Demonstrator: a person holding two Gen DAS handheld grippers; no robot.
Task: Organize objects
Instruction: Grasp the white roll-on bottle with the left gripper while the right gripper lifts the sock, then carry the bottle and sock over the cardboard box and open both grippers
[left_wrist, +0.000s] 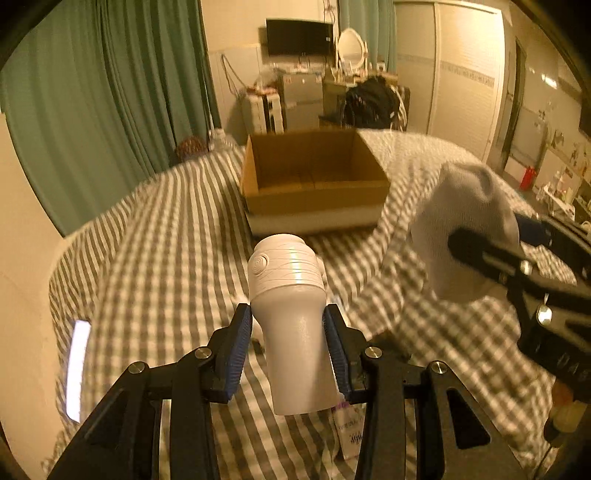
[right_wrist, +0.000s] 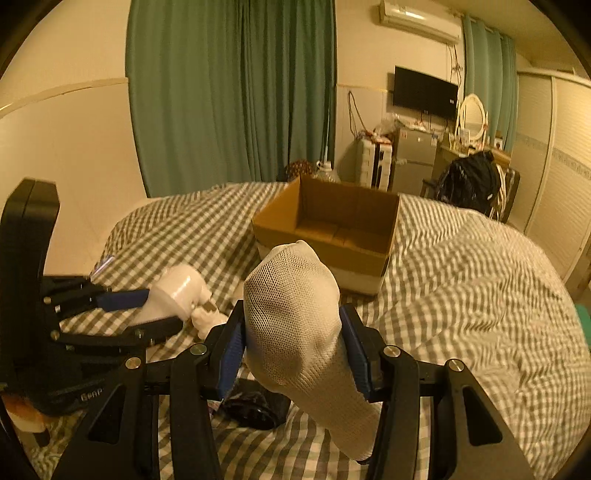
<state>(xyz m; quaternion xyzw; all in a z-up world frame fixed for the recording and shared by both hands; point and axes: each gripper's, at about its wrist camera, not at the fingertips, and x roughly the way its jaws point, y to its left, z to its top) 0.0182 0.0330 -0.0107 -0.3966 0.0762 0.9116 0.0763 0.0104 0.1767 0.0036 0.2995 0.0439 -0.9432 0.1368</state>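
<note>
My left gripper is shut on a white plastic bottle with a ribbed cap, held above the checked bedspread; it also shows in the right wrist view. My right gripper is shut on a white mesh sock, which shows in the left wrist view at right. An open cardboard box stands on the bed ahead of both grippers, also in the right wrist view; its inside looks bare.
A dark object lies on the bedspread under the right gripper. A small white item lies by the bottle. A printed packet lies below the left gripper. A lit phone rests at the bed's left edge. Green curtains hang behind.
</note>
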